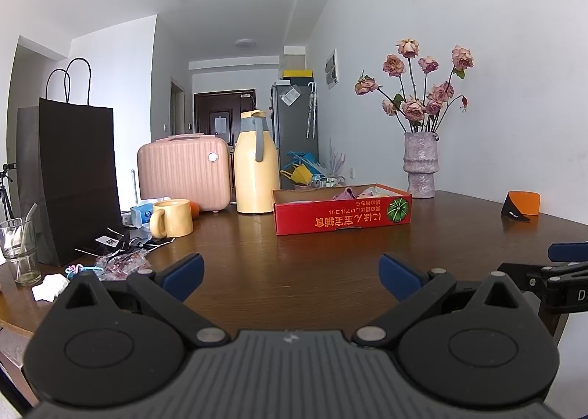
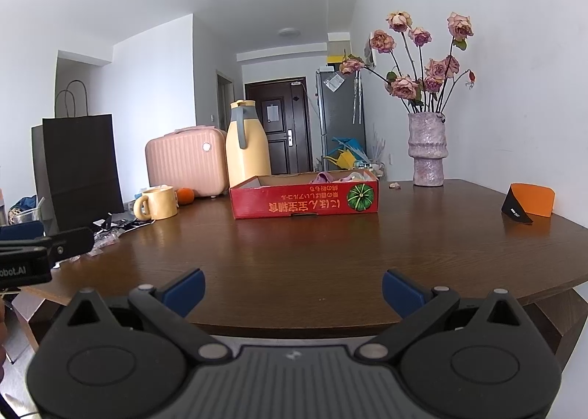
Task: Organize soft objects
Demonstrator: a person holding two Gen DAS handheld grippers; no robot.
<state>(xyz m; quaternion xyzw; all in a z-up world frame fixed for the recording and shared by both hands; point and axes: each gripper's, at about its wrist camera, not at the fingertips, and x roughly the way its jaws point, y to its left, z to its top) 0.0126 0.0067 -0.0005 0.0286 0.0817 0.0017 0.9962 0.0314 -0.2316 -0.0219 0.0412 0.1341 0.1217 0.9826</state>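
Left gripper (image 1: 290, 277): jaws wide apart, holding nothing, positioned low over the near part of the table (image 1: 330, 257). Right gripper (image 2: 293, 290): jaws wide apart, holding nothing, positioned at the near table edge. The grippers sit side by side; each appears at the border of the other's view. Soft items (image 2: 329, 176), pink and pale, lie inside the red box (image 2: 305, 200) at mid-table, well apart from both grippers. Behind the box: yellow jug (image 1: 256, 165), pink case (image 1: 183, 171). Left: mug (image 1: 172, 217), black bag (image 1: 73, 176). Right: vase (image 2: 428, 150) with roses.
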